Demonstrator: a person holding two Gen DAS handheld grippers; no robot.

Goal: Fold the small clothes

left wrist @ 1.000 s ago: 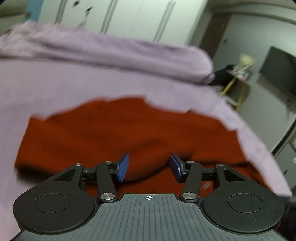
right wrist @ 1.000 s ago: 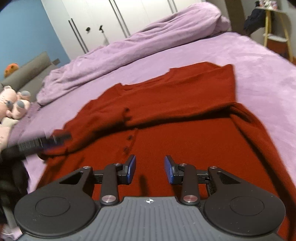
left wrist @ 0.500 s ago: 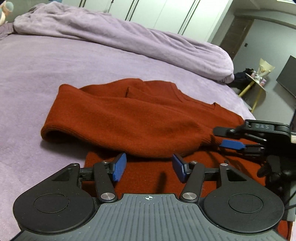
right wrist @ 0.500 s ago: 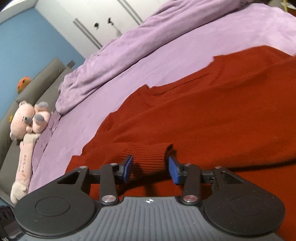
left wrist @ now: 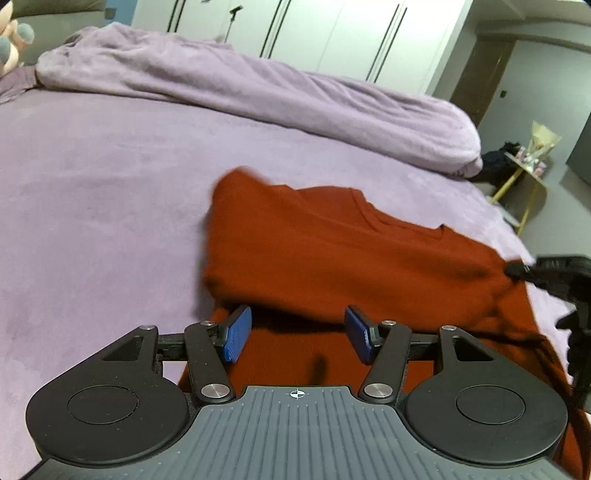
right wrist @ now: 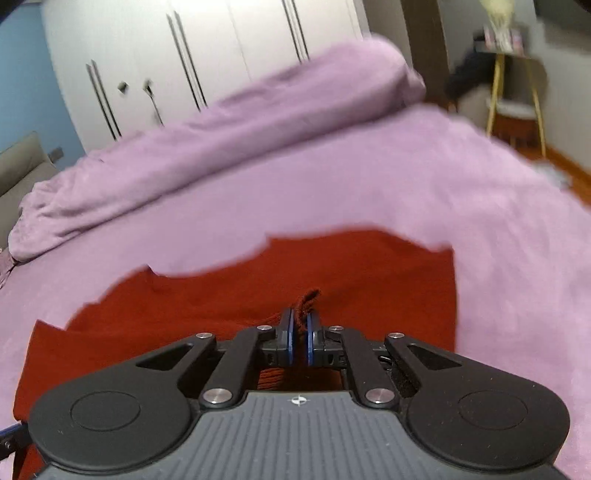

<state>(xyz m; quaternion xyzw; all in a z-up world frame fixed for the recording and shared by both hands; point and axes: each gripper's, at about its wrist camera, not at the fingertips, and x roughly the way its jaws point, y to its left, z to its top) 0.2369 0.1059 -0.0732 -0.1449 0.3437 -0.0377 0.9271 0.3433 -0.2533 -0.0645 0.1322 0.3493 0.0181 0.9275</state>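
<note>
While the left wrist camera looks across a wide bed (left wrist: 92,192) covered in a lilac sheet, a rolled lilac duvet (left wrist: 258,96) lies along its far side, with white wardrobe doors (left wrist: 332,33) behind it. A pink plush toy (left wrist: 13,40) shows at the upper left corner. Off the bed's right edge stands a small yellow-legged side table (left wrist: 524,177) on a grey floor, near a dark doorway. The rust-red sweater (left wrist: 332,251) lies on the sheet right of centre, one layer folded over another, its left fold edge blurred. To its left the sheet is bare and broad; on the right the sweater runs close to the bed's edge. The left gripper (left wrist: 297,334) hangs with its blue pads wide apart just above the sweater's near fold, nothing between them. At the right margin the right gripper (left wrist: 528,271) pinches the sweater's far corner.

From the right wrist camera the same lilac sheet fills the view, blurred, with the duvet (right wrist: 221,147) across the far side, the wardrobe doors (right wrist: 184,55) and a blue wall behind, and the side table (right wrist: 517,92) beyond the bed's right edge. The sweater (right wrist: 369,280) spreads in front of and to the left of the gripper, with open sheet beyond it and to the right. The right gripper (right wrist: 300,334) is closing, its pads nearly together with a bunched tuft of the red knit caught between them.
</note>
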